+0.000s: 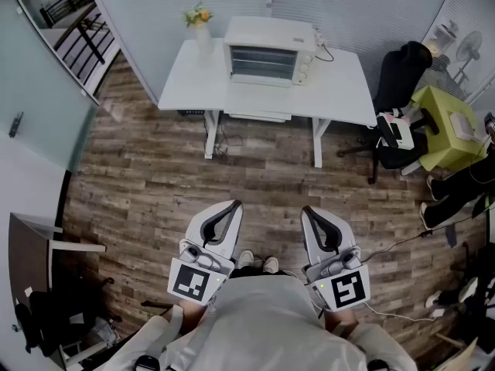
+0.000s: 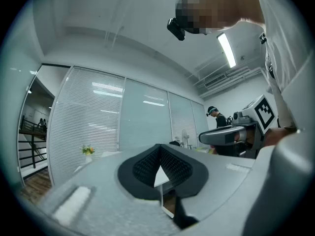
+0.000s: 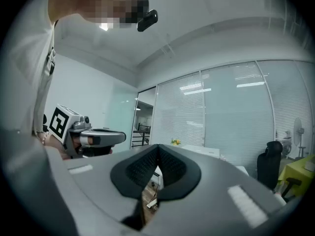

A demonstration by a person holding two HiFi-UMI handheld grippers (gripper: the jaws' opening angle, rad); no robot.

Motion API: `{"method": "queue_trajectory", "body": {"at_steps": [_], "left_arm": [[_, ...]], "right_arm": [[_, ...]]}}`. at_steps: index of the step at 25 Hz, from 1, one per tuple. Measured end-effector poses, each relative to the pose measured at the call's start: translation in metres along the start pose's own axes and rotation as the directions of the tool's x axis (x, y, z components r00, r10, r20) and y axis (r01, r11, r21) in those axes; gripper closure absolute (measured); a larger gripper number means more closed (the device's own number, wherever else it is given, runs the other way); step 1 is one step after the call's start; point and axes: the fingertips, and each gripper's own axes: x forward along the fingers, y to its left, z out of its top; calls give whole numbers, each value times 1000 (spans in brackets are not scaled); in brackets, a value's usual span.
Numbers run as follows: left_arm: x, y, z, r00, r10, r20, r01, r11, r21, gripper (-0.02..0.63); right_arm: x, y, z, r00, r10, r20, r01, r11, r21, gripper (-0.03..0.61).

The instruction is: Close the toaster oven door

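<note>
The toaster oven [image 1: 271,51] sits at the back of the white table [image 1: 340,91], glass front facing this way and knobs down its right side. From the head view I can't tell how its door stands, and any lettering on the panel is too small to read. Just left of the oven is a vase of flowers [image 1: 199,18]. Right of it, past the table's end, there's a black office chair [image 1: 398,76] and a yellow-green stand [image 1: 445,126].

Well short of the oven, out over the wood floor [image 1: 155,176], the left gripper [image 1: 234,204] and right gripper [image 1: 307,209] hang side by side and point at it. Both have their jaws pressed together on nothing. The only print that reads is the black-and-white square pattern on each marker cube.

The left gripper view picks up a second person [image 2: 216,117] in dark clothes. The right gripper view shows a stair railing [image 3: 142,128] beyond the flowers instead.
</note>
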Motion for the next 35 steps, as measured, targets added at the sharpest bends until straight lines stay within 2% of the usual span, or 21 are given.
{"method": "queue_trajectory", "body": {"at_steps": [4,10,18,25,35], "left_arm": [[-8,18,-1,1000,-2,1,2,1000,-2,609],[-22,47,-7,1000,-13,-6,13,1000,1,609],[-20,62,-6,1000,-30,5,30,1000,-8,609],[4,67,-14,999,-41,6,41,999,-12,609],[74,72,-18,999,-48,-7,48,999,6,609]], "right_arm": [[14,8,3,1000,-6,28,5,999,34,572],[34,27,3,999,-29,28,29,999,18,572],[51,32,0,1000,-19,22,19,1000,25,573],[68,13,-7,1000,-15,19,14,1000,22,572],[93,-51,-17,1000,-19,23,18,999,41,574]]}}
